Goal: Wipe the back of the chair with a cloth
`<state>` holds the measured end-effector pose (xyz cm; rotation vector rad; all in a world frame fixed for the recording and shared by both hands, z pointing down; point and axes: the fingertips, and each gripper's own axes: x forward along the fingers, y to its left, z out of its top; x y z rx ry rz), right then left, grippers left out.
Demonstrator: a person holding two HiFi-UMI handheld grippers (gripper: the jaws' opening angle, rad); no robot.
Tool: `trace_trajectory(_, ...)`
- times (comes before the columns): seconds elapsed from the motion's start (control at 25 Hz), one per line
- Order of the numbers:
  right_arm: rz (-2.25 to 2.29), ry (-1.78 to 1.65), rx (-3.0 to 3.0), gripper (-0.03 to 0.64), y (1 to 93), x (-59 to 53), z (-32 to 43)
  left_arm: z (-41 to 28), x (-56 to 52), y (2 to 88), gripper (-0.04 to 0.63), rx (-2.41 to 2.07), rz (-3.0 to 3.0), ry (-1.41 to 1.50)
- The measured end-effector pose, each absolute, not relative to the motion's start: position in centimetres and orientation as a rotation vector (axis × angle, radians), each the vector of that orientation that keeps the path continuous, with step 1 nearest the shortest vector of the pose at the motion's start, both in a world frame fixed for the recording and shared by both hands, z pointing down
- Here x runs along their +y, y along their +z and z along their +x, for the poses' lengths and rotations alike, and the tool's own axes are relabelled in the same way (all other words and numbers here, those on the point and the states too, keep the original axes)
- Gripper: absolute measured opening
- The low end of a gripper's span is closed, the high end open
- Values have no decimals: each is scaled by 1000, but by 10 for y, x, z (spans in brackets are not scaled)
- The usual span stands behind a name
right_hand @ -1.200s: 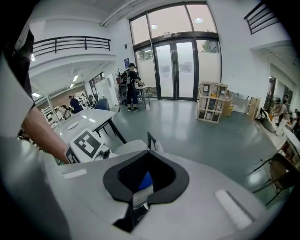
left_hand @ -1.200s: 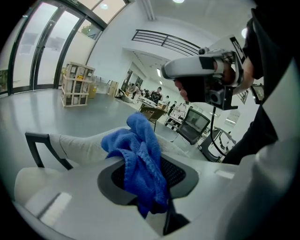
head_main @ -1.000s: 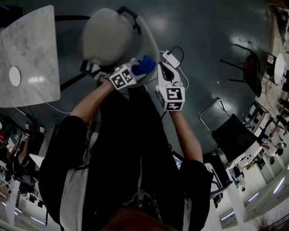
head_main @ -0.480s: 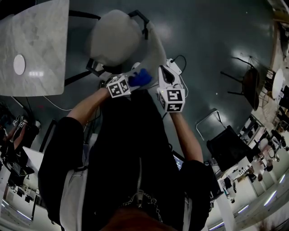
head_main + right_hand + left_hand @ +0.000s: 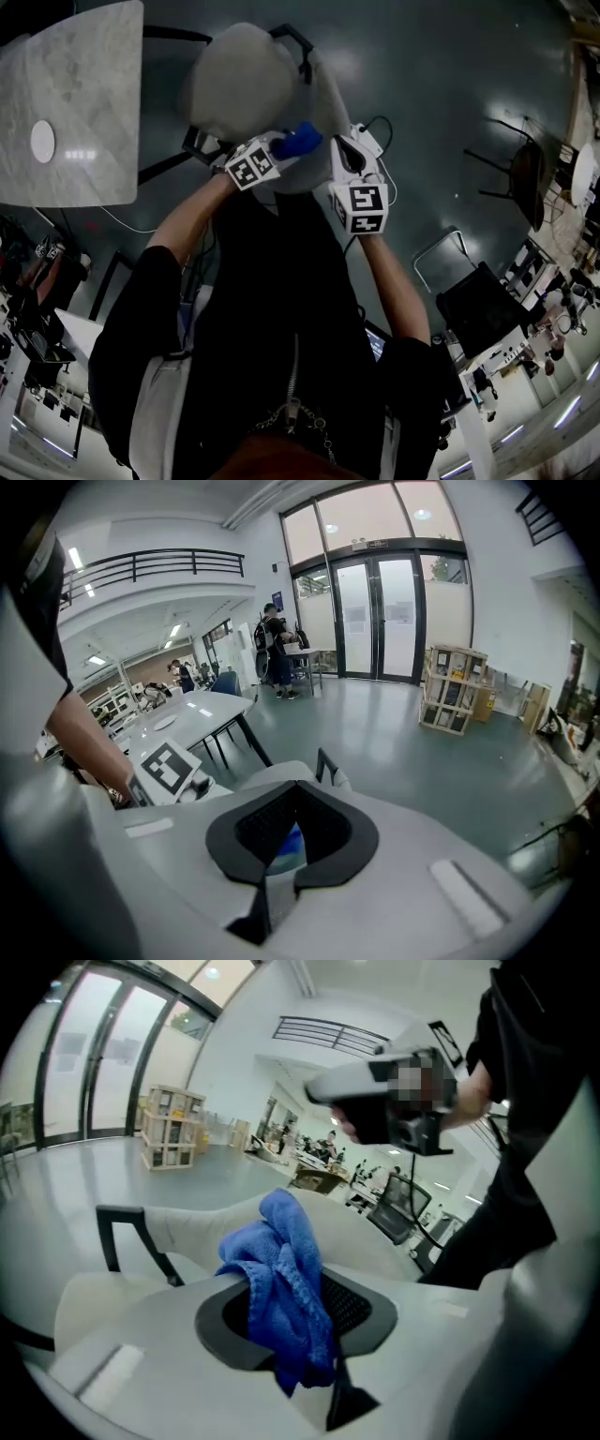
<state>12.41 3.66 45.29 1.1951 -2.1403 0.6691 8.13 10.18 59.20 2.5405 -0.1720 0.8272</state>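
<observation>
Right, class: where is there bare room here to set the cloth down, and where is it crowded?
Free: the marble table between its round white disc and its right edge; also the dark floor right of the chair. Crowded: the chair back, where the left gripper with the blue cloth, the right gripper and the floor cables meet.

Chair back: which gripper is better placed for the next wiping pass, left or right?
Left, probably. The left gripper is shut on the blue cloth, held right at the chair back. The right gripper sits beside it with jaws together and nothing gripped, so it has nothing to wipe with.
</observation>
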Motion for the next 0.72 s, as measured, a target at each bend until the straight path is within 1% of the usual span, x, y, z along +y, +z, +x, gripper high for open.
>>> trace_trajectory(0.2, 1248, 713, -2143, 3, 449, 33, 135, 80, -3, 608, 123, -559, 2468, 740)
trace_trajectory(0.36, 1326, 756, -2144, 3, 445, 27, 150, 82, -71, 641, 121, -810, 2376, 773)
trace_trajectory(0.6, 1380, 810, -2117, 3, 461, 34, 155, 100, -122, 678, 121, -915, 2264, 705)
trace_trajectory(0.72, 1379, 829, -2101, 3, 467, 40, 157, 102, -129, 690, 121, -919, 2235, 717)
